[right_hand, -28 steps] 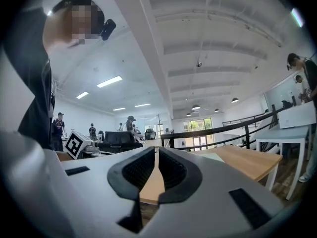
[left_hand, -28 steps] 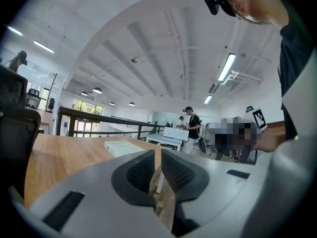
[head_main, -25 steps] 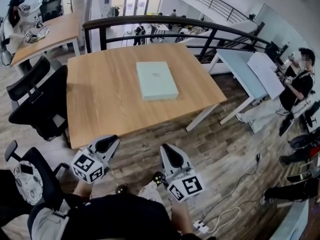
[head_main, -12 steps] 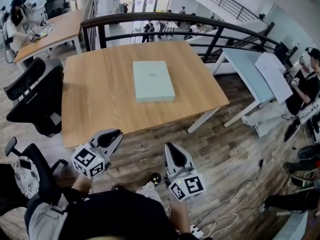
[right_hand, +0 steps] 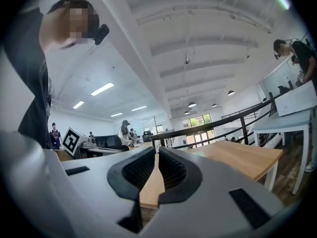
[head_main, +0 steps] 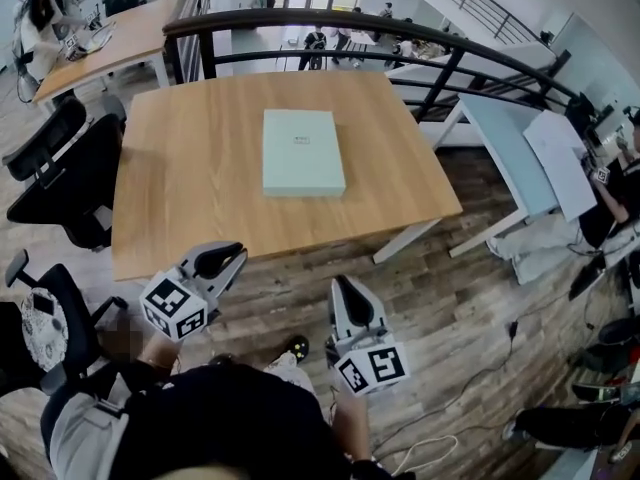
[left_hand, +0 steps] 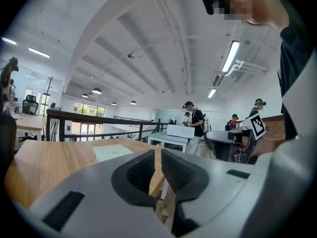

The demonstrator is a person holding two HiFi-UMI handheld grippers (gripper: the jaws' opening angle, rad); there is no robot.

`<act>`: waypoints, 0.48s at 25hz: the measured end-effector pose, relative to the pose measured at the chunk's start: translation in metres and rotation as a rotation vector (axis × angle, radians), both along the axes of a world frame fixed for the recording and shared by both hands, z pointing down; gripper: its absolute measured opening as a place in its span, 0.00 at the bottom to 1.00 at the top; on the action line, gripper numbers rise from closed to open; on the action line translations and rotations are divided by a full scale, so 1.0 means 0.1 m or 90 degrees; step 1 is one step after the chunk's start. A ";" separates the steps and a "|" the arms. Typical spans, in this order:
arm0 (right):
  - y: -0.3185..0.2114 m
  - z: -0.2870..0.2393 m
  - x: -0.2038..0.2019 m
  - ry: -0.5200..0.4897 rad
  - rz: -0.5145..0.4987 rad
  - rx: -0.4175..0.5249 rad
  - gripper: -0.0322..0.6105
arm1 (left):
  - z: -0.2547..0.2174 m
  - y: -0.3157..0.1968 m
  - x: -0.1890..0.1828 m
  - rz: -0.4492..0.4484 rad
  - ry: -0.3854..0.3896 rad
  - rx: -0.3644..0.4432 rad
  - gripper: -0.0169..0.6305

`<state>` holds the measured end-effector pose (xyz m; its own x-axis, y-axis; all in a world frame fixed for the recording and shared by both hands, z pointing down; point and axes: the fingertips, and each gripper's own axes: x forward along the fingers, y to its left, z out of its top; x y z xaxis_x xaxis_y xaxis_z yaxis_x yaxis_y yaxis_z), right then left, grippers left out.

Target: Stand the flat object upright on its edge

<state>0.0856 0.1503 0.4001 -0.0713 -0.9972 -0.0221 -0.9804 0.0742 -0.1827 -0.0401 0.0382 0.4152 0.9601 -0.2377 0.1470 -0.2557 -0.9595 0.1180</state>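
Two tongs (head_main: 237, 256) (head_main: 341, 283), flat box (head_main: 304, 153) well beyond

The left gripper (left_hand: 157, 168) points about level across a wooden counter (left_hand: 44, 165), its two dark fingers (left_hand: 140, 172) drawn almost together with nothing caught between them. A pale flat box (left_hand: 112, 151) lies flat on the counter, ahead and a little left of the fingers and well apart from them. Beyond the counter runs a dark railing (left_hand: 99, 119), and further off several people (left_hand: 194, 120) stand under long ceiling lights (left_hand: 231, 56).
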 end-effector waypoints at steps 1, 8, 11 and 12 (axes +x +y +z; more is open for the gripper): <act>-0.02 0.02 0.05 -0.003 -0.004 0.000 0.10 | 0.01 -0.01 0.04 -0.003 0.000 0.000 0.10; -0.16 0.04 0.32 -0.013 -0.040 0.003 0.10 | 0.01 -0.11 0.24 -0.041 -0.015 0.004 0.10; -0.19 0.02 0.48 -0.016 -0.045 0.008 0.10 | -0.03 -0.12 0.35 -0.050 -0.016 0.011 0.10; -0.19 0.01 0.53 -0.015 -0.047 0.010 0.10 | -0.04 -0.12 0.40 -0.053 -0.013 0.012 0.10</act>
